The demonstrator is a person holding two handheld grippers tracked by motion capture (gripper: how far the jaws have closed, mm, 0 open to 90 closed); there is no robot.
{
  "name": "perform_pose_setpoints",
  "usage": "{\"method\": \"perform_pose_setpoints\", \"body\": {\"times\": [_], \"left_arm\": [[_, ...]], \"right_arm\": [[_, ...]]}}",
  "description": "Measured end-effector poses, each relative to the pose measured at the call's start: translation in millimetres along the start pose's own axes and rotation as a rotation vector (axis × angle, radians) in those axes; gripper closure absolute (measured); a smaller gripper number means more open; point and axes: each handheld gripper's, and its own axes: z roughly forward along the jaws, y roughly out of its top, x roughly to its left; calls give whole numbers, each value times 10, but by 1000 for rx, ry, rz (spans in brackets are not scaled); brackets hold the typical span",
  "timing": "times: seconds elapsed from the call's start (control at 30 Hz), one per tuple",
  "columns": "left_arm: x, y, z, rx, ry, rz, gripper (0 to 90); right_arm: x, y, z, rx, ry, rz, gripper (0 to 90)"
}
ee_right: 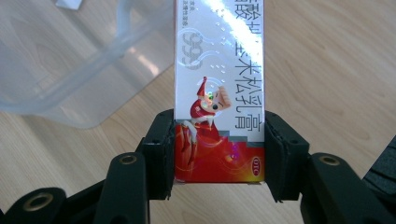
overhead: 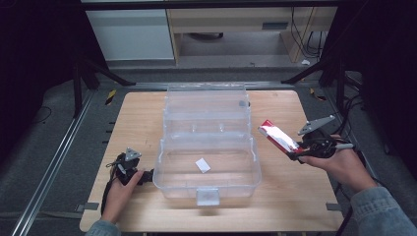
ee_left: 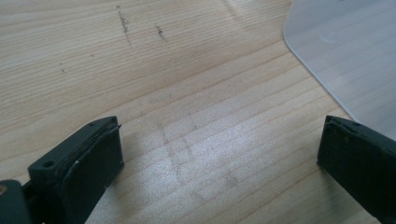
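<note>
Glossy cardboard box (ee_right: pixel 219 93), clear smooth plastic bin (overhead: pixel 209 152) (slightly frosted), matt pale wood table (overhead: pixel 295 196).

Red-white box (ee_right: pixel 218 88): "999", Chinese chars incl. "米松乳膏", small "OTC" oval at bottom corner.

lab, black frame rig (overhead: pixel 83 69), cables (overhead: pixel 300 34)

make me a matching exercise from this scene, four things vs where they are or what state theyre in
Things:
1. left tool
2. right tool
3. clear plastic box
4. small white slip

States:
A. lying on the box floor
B. shut on a red and white carton
C. lid swung open, on the middle of the table
D. open, jaws apart over bare wood

Pairs: 1-D, 2-B, 3-C, 4-A
</note>
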Motion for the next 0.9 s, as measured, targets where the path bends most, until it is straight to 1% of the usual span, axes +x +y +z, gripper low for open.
{"method": "perform_pose_setpoints", "body": {"times": [0.03,0.07,0.17,0.23,0.27,0.3,0.33,0.37,0.4,0.43,0.47,0.5,0.53,0.6,0.63,0.67,0.7,0.73,0.77,0.8,0.9], "left_arm": [[0,0,-1,1,0,0,0],[0,0,-1,1,0,0,0],[-1,-1,0,0,1,-1,0],[-3,-1,0,-2,2,-4,0],[-4,-1,1,-2,2,-4,0],[-3,-1,-1,-1,3,-3,0],[-3,-1,-1,-1,3,-3,0],[-5,-2,-1,-2,4,-4,0],[-5,-2,-1,-2,4,-4,0],[-6,-3,-1,-1,5,-5,0],[-6,-3,-1,-1,5,-5,0],[-9,-4,-3,-1,7,-6,0],[-9,-4,-3,-1,7,-6,0],[-11,-4,-4,-1,9,-7,0],[-11,-5,-4,-2,9,-7,0],[-11,-5,-4,-2,9,-7,0],[-12,-5,-3,-3,10,-8,0],[-12,-5,-3,-3,10,-8,0],[-12,-5,-3,-3,10,-8,0],[-12,-5,-3,-3,10,-8,0],[-13,-5,-3,-3,11,-9,0]], "right_arm": [[14,56,-33,-11,2,-8,515],[14,56,-33,-11,2,-8,515],[53,157,-73,-17,5,-24,515],[107,253,-89,-27,6,-45,515],[107,253,-89,-27,6,-45,515],[144,316,-102,-32,13,-55,515],[144,316,-102,-32,13,-55,515],[179,377,-115,-33,14,-66,515],[179,377,-115,-33,14,-66,515],[211,435,-126,-35,16,-77,515],[211,435,-126,-35,16,-77,515],[246,493,-135,-33,16,-92,515],[246,493,-135,-33,16,-92,515],[288,550,-135,-39,22,-102,515],[325,606,-127,-38,23,-116,515],[325,606,-127,-38,23,-116,515],[357,658,-116,-40,28,-127,515],[357,658,-116,-40,28,-127,515],[385,708,-110,-47,30,-130,515],[385,708,-110,-47,30,-130,515],[425,794,-93,-49,41,-144,515]]}}
